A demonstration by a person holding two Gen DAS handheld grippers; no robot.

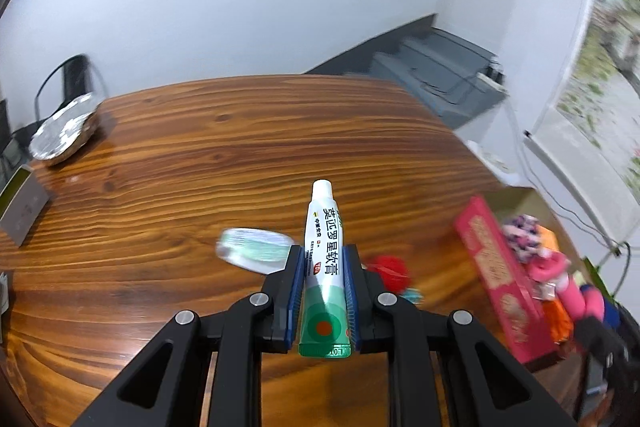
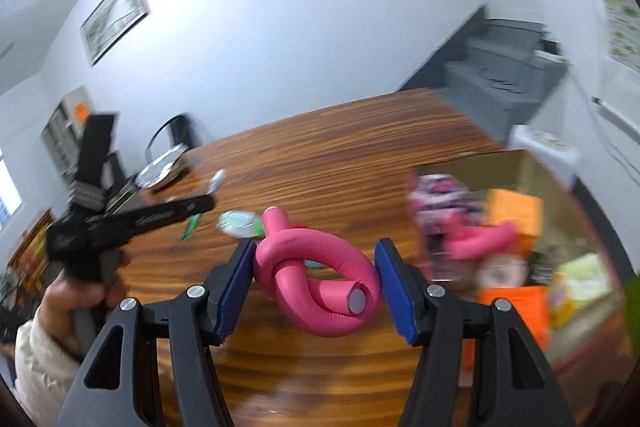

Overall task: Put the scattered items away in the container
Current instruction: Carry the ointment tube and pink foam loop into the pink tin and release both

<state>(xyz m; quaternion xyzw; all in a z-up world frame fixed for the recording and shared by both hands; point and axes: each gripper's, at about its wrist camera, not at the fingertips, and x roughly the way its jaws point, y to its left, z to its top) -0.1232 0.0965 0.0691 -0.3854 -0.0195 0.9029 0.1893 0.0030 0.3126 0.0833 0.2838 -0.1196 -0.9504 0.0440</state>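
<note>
**Both tongs loaded above the table; box off to the right**

Left wrist view. The left gripper [image 1: 323,259] is clamped on an ointment tube [image 1: 325,259]: both blue pads press its sides. White cap points away from the camera, green crimped end sits back between the pads. The tube is held clear of the wooden table [image 1: 240,147]. Just ahead-left of the tongs tips, down on the table, lies a blurred clear packet with green print [image 1: 254,247]. Just right of the right pad a red fuzzy item [image 1: 390,267] shows, with a small teal thing [image 1: 412,294] beside it; neither can be identified further. Further right stands the cardboard box [image 1: 500,275], red printed flap facing the tongs, bright pink and orange things inside. Far ahead-left: a foil-covered dish [image 1: 64,133] by the table edge.

Right wrist view. The right gripper [image 2: 316,267] grips a knotted pink foam roller [image 2: 316,279]; the pads stand moderately wide, each touching an outer side of the knot. One roller end points up and away, the other shows its grey core toward the camera. Table underneath, not touching. Right of the tongs, the open box [image 2: 500,171], its contents blurred: another pink foam piece [image 2: 480,239], orange items. Left of the tongs, a hand [image 2: 76,307] in a pale sleeve carries the other gripper, with the tube poking out beyond it. The same clear packet [image 2: 238,223] lies just ahead of the left pad.
</note>
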